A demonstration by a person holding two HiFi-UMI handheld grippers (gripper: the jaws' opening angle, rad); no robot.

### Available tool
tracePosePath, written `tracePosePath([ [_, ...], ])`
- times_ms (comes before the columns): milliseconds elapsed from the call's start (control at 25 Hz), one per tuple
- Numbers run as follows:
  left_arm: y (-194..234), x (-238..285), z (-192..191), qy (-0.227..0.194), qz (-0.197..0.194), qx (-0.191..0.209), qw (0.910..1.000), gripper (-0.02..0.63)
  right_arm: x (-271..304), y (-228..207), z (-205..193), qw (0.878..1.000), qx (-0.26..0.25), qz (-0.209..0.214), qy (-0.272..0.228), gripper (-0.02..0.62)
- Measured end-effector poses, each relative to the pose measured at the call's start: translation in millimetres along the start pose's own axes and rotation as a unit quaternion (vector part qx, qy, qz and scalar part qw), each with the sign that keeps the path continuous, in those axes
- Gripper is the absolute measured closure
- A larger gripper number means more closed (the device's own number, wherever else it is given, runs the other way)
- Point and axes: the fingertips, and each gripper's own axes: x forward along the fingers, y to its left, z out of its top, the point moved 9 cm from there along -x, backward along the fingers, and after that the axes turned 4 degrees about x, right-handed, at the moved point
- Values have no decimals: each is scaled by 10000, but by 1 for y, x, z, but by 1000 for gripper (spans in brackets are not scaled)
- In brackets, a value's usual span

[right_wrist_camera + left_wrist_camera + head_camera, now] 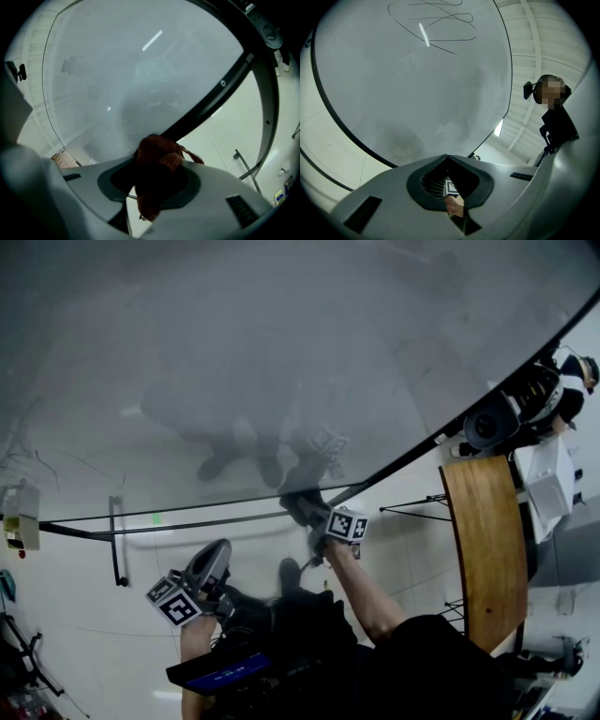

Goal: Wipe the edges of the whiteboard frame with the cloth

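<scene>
The big glossy grey whiteboard (281, 352) fills the top of the head view, with its black frame (187, 521) running along the lower edge. My right gripper (307, 510) is shut on a rust-brown cloth (157, 159), and the cloth's bunched end rests against the frame (211, 96). In the head view the cloth (302, 504) shows only as a dark lump at the frame. My left gripper (211, 563) hangs lower and to the left, away from the board. Its jaws (447, 158) meet at the tips with nothing between them. The board (417, 84) and frame (347, 131) lie ahead of it.
A wooden tabletop (483, 540) stands at the right, with a black camera unit (492, 423) behind it. A black rail (114, 540) and a wall box (21, 517) are at the left. Pen scribbles (436, 23) mark the board.
</scene>
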Motion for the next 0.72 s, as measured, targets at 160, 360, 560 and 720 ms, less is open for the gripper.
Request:
tracePosePath([
  [160,4,-9,4,-13,0,-4,10000,615,9,9,-6,10000,30,-23,38,456],
  [360,11,-27,10,-59,-10,-34,10000,615,22,16,-20,9999,65,-72,76,454],
  [560,17,-42,16,-63,27,-10,10000,615,30,25,-25,9999,99,-91,8,454],
  [720,22,-50,20,-20,-4,12,10000,615,34,28,-30,9998,137,-161,-44,454],
])
